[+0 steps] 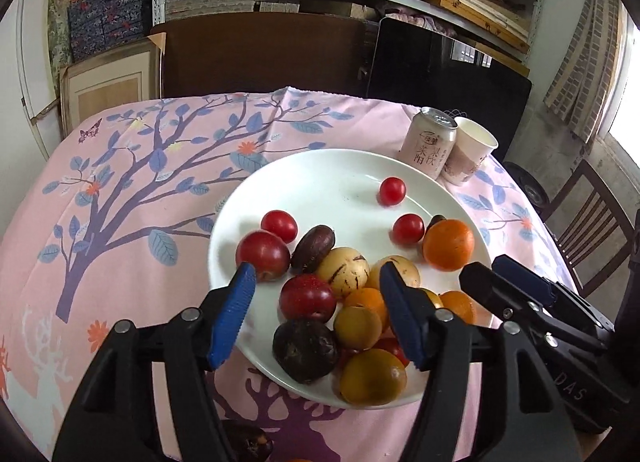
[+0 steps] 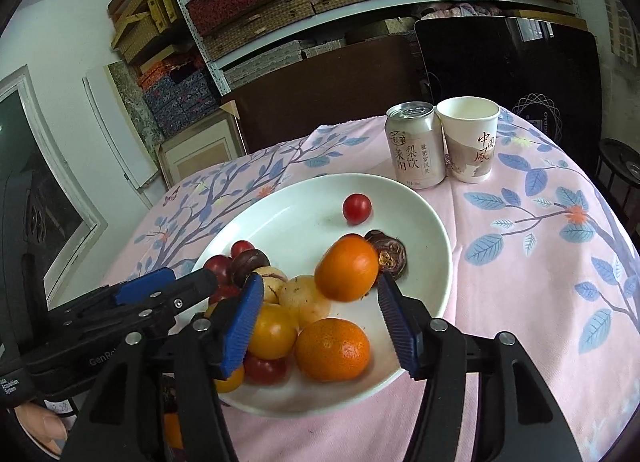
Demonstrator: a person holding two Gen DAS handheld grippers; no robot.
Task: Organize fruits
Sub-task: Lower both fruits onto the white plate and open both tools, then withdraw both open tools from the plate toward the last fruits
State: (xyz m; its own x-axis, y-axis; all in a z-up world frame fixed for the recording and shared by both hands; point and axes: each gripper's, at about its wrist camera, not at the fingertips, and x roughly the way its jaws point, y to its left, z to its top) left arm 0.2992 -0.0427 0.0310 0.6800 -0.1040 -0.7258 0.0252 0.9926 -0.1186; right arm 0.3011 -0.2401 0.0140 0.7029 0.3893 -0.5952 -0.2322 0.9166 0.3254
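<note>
A white plate (image 1: pixel 332 174) holds several fruits: red plums (image 1: pixel 263 255), dark passion fruits (image 1: pixel 306 350), pale striped melons (image 1: pixel 345 271), oranges (image 1: pixel 448 245), yellow fruits (image 1: pixel 373 376) and small red tomatoes (image 1: pixel 392 191). My left gripper (image 1: pixel 316 310) is open above the plate's near side, around nothing. My right gripper (image 2: pixel 316 322) is open above the plate (image 2: pixel 420 222), with an orange (image 2: pixel 347 268) just beyond its fingertips and another orange (image 2: pixel 333 349) between the fingers, lying on the plate. The right gripper also shows in the left wrist view (image 1: pixel 496 282).
A drink can (image 2: pixel 416 144) and a paper cup (image 2: pixel 470 138) stand behind the plate. The table has a pink cloth with a tree print (image 1: pixel 120 182). A dark fruit (image 1: pixel 248 442) lies on the cloth near the front. Shelves with boxes are behind, a chair at the right.
</note>
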